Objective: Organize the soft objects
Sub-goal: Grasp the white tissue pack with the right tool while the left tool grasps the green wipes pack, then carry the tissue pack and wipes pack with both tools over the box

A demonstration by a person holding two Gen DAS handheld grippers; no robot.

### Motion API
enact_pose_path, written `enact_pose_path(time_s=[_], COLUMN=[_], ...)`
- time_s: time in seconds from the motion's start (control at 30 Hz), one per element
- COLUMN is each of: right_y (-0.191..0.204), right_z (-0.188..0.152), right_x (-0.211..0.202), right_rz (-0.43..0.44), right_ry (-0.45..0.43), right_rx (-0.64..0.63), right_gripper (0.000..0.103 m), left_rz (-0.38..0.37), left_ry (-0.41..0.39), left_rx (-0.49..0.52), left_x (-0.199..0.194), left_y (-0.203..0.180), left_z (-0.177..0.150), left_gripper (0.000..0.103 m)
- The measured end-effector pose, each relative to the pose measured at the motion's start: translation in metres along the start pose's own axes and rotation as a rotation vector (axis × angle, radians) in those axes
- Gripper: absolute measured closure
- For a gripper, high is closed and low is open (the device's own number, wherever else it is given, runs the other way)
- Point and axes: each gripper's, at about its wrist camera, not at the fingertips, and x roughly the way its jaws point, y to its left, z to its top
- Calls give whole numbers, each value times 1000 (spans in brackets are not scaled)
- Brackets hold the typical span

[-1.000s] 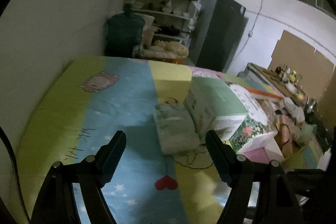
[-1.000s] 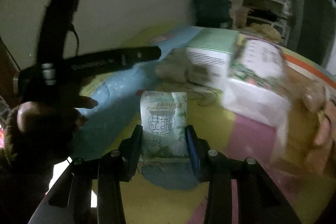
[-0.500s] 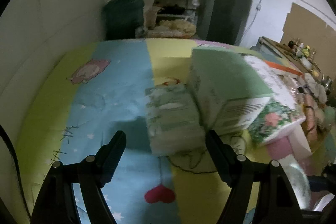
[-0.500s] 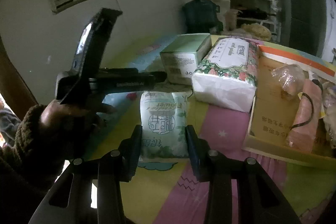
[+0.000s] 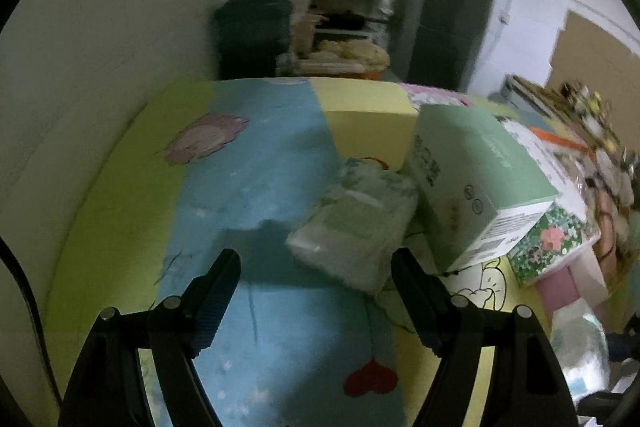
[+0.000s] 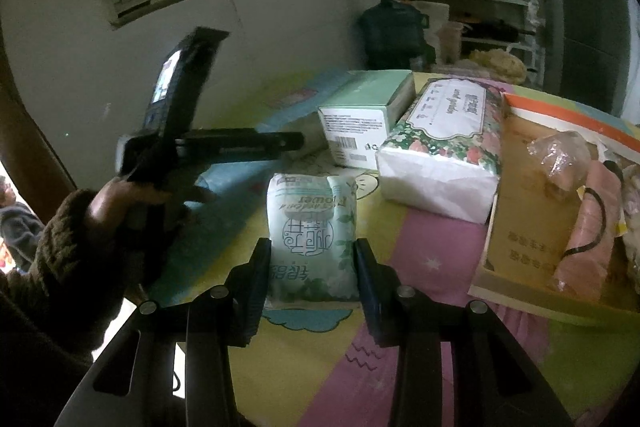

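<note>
My right claw (image 6: 312, 267) grips a soft pale-green plastic tissue pack (image 6: 312, 235), just short of the mint-green cardboard box (image 6: 366, 115). My left claw (image 5: 316, 279) gapes empty beside another soft white pack (image 5: 356, 223); most sorting remains.

bare mat (image 5: 256, 187) left, green box (image 5: 472, 187) crowding tissue pack (image 5: 356, 223), seemingly touching
</note>
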Motion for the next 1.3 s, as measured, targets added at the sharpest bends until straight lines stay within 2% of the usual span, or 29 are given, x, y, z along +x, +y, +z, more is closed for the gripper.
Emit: enact_pose_path(time_s=[0.13,0.3,0.5,0.67,0.9,1.3], right_y=[1,0,2,2,3,1], right_z=[-1,0,1,1,3,9], right_x=[-1,0,2,2,3,-17], right_rz=[-2,-11,-8,-9,-8,-18], right_ry=[0,1,5,5,-3,-70], right_rx=[4,14,16,16,18,15], right_gripper=[61,61,61,61,61,61], left_rz=[-84,-106,-107,-128,-114,-52], left_ry=[43,68,49,34,5,-135], left_rx=[52,65,52,13,-11,-35], left_x=[15,26,28,25,14,-42], left_y=[-4,-2,0,4,8,4], left_z=[10,19,21,19,16,16], left_gripper=[26,26,41,46,48,49])
